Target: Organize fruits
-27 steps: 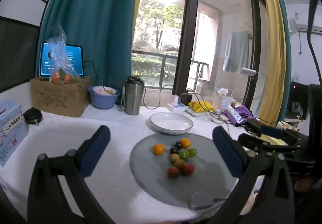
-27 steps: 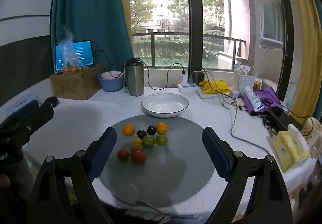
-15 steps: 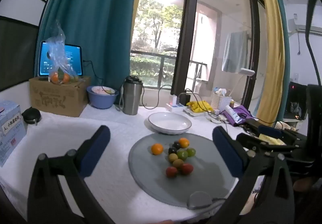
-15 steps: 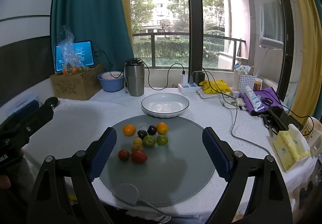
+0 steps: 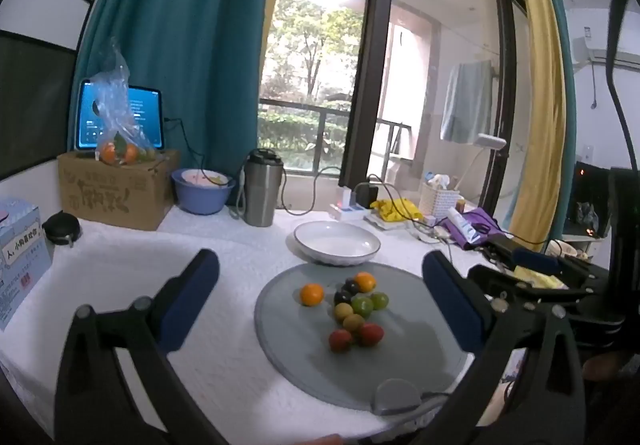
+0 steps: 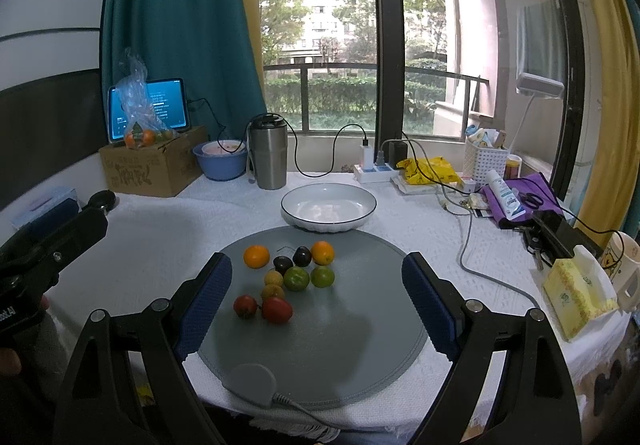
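Observation:
Several small fruits lie in a cluster on a round grey mat (image 6: 344,345): two oranges (image 6: 256,256), two dark plums (image 6: 302,256), two green fruits (image 6: 296,278), two yellowish ones (image 6: 273,278) and two red ones (image 6: 277,310). An empty white plate (image 6: 328,207) stands just behind the mat. The cluster (image 5: 354,311), mat (image 5: 400,357) and plate (image 5: 337,244) also show in the left wrist view. My left gripper (image 5: 320,301) and right gripper (image 6: 316,301) are both open and empty, held above the near part of the mat.
At the back stand a steel tumbler (image 6: 269,151), a blue bowl (image 6: 221,162), a cardboard box (image 6: 152,166) with bagged oranges and a tablet. A power strip, cables, a white basket and a purple pouch (image 6: 520,201) lie right. A tissue pack (image 6: 576,295) sits at the right edge.
Both views have shifted only slightly; the fruits and plate have not moved, and both grippers stay open.

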{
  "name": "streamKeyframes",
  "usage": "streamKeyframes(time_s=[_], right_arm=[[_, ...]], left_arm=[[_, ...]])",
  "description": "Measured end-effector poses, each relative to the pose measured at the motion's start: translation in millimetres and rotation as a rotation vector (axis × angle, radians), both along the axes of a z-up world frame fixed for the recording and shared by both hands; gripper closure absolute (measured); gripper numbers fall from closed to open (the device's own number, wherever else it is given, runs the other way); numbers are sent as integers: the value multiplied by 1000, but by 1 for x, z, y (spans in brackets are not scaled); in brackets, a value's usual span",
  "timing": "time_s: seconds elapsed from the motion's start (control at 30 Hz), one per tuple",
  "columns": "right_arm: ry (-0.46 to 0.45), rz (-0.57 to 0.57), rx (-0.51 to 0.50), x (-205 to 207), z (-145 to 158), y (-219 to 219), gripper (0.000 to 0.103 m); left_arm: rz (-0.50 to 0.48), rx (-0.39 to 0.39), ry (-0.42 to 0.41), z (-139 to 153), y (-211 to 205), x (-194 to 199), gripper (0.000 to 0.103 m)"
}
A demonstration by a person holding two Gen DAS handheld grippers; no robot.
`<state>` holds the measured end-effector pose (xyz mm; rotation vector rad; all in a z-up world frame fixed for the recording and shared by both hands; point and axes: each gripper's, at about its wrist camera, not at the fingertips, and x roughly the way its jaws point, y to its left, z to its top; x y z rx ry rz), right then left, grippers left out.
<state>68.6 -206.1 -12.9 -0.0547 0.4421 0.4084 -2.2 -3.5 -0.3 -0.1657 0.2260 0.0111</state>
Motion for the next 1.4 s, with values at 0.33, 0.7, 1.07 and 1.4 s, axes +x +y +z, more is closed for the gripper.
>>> streamKeyframes(time_s=[0.33,0.7,1.07,1.4], right_arm=[[6,-1,-1,1,-3,0,14],[53,9,-11,16,-21,1,14],[198,90,-46,46,-63,22,19],[309,170,-81,73,-93,40,36]], left_arm=[[-17,15,13,-8,-2,3,0],[-48,20,43,-23,-7,22,0],[-128,-28,249,-70,-12,65,1],[-144,-52,415,-102,-4,99,13]])
